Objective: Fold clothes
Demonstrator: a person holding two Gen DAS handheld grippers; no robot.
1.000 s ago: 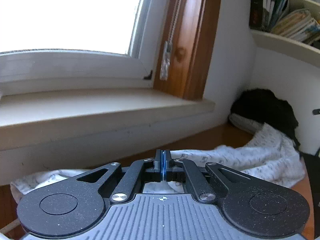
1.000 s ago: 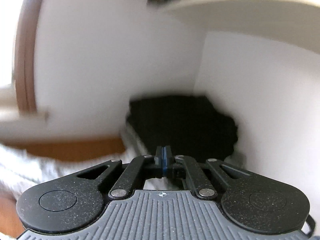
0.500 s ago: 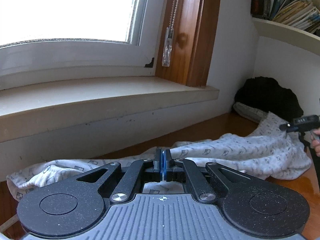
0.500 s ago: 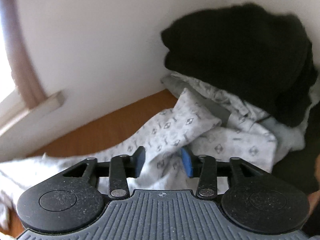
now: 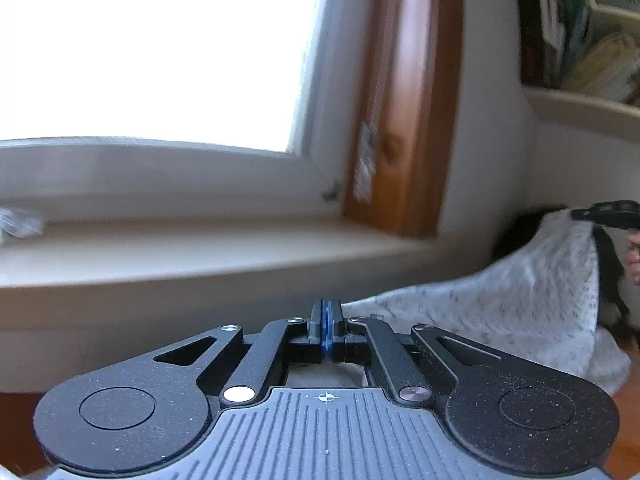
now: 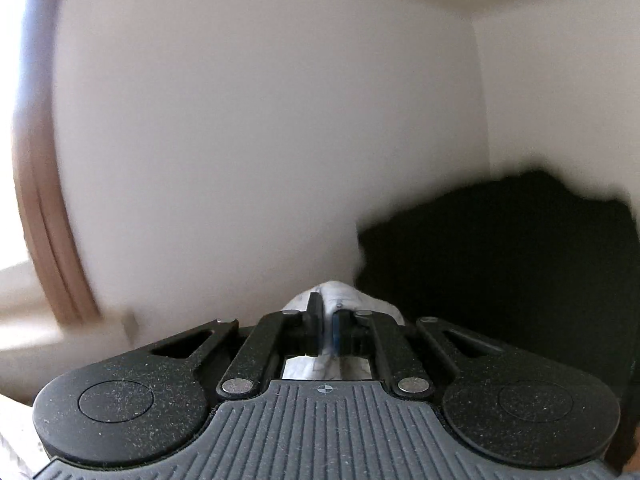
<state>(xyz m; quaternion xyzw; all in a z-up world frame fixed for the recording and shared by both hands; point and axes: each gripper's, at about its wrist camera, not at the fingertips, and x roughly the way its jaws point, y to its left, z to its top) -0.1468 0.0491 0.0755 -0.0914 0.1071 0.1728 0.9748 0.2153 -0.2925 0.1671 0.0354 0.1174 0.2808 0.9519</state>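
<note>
- Low in the right wrist view, the right gripper (image 6: 326, 330) is pinched tight on a fold of the white patterned garment (image 6: 340, 294).
- The left gripper (image 5: 327, 330) is fully closed; whether cloth is caught, I cannot tell.
- The garment drapes at right of the left view.
- Farther back, a black pile (image 6: 520, 260) and a window sill (image 5: 200, 252).

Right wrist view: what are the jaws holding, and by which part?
The right gripper is shut on the white patterned garment, pinching a raised fold of its end.
</note>
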